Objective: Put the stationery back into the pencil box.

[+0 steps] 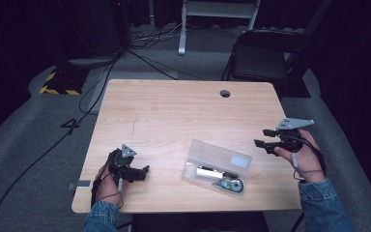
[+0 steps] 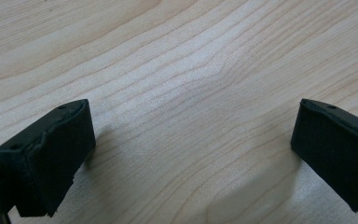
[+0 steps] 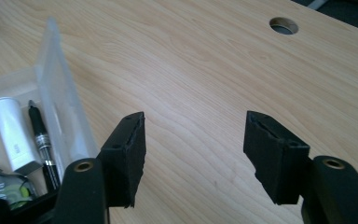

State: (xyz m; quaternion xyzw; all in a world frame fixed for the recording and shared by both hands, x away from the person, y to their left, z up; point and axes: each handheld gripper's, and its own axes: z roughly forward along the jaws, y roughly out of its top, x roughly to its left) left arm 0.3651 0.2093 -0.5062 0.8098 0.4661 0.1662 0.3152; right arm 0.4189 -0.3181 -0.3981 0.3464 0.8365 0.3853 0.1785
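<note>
While darkness is swallowing the room beyond a folding chair [image 1: 263,55], a clear plastic case [image 1: 217,166], lid raised, is lying on the pale woodgrain table [image 1: 174,111], holding a white tube [image 3: 11,133], a black pen [image 3: 41,137] and a half-cut-off green packet [image 3: 2,186]; the right gripper [image 1: 265,137] is hovering nearby, jaws spread and empty, the left gripper [image 1: 142,171] likewise released

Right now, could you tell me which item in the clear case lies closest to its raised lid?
The black pen: it lies right beside the lid, between it and the white tube; the green packet sits at the tube's end.
</note>
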